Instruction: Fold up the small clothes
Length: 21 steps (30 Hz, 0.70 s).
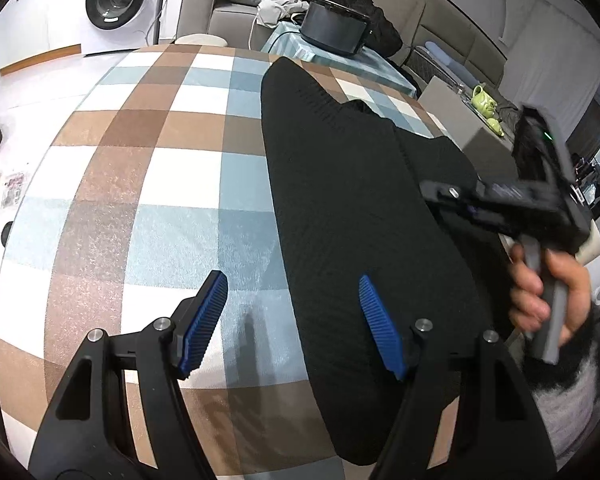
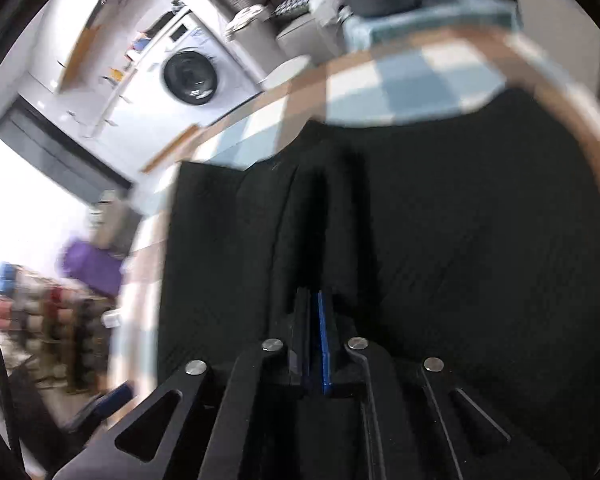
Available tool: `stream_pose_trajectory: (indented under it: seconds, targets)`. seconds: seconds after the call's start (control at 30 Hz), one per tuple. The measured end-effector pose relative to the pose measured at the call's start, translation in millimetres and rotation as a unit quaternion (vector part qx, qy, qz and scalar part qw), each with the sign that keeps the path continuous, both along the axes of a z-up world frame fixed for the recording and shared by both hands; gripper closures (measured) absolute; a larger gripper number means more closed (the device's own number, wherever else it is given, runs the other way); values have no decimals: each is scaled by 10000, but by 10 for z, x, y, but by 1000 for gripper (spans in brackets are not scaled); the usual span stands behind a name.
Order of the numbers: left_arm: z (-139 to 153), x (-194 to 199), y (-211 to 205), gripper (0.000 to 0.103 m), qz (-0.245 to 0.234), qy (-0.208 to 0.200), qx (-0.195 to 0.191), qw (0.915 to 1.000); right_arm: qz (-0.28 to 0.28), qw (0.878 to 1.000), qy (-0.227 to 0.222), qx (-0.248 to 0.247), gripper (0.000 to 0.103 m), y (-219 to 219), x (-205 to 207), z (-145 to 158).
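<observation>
- Wide apart stand the jaws of the left gripper, its ribbed blue pads holding nothing; one pad hangs over the tablecloth, the other over the edge of the garment, low in the left wrist view.
- Nearly closed are the jaws of the right gripper, the blue pads almost together low in the middle of the right wrist view; a ridge of black fabric rises straight ahead of the tips, but blur and darkness hide whether cloth is pinched between them.
- The black ribbed knit garment lies stretched on the table, running from the upper middle of the left wrist view down to its lower right.
- In the right wrist view the same garment fills the centre and right of the frame, with a raised fold running up from the gripper.
- A checked tablecloth of brown, white and pale blue squares covers the table under the garment.
- The person's right hand grips a grey handle at the right edge of the left wrist view, the black gripper body reaching over the garment.
- A white front-loading washing machine stands in the upper left of the left wrist view.
</observation>
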State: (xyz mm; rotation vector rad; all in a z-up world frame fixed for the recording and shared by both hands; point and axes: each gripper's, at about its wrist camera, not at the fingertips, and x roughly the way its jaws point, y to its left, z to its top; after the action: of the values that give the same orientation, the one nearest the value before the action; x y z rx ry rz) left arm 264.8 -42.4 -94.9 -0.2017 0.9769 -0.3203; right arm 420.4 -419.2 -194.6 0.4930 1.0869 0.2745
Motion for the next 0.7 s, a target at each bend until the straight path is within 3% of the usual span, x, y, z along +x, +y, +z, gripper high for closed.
stream_pose_trajectory:
  seconds: [0.07,0.2,0.27,0.3,0.33,0.4,0.47,0.53,0.6,0.7]
  targets:
    - [-26,2,-12,37,1,20,9,10000,238,9993,54,289,73,-15,-189,-25]
    - [-83,-1,-18,37,25,96,-41,9999,649,9934,126,939,63,-16,-668,-68]
    - [-101,-8,-26,37,33,122,-64,9999,694,9941,47,831,65,67,-791,-67]
    - [-103,-13,-30,37,46,133,-62,9999,714,9951,-68,685,71,93,-811,-61]
    - [-98,-19,-34,37,68,145,-39,9999,703,9962,-139,485,92,118,-823,-37]
    - [-61,-50,-41,37,64,114,10,9999,751,9958,-307,419,95,149,-836,64]
    - [-8,-117,-75,37,-65,38,81,9999,813,9911,-865,595,95,127,-947,311]
    - [6,-186,-123,37,-254,33,143,9996,789,9895,-1162,328,95,102,-1037,498]
    - [-15,-250,-170,37,-406,96,201,9989,668,9930,-973,-7,95,65,-1013,455]
    - [-92,-371,-245,37,-628,235,289,9973,533,9978,-317,-223,92,33,-919,200]
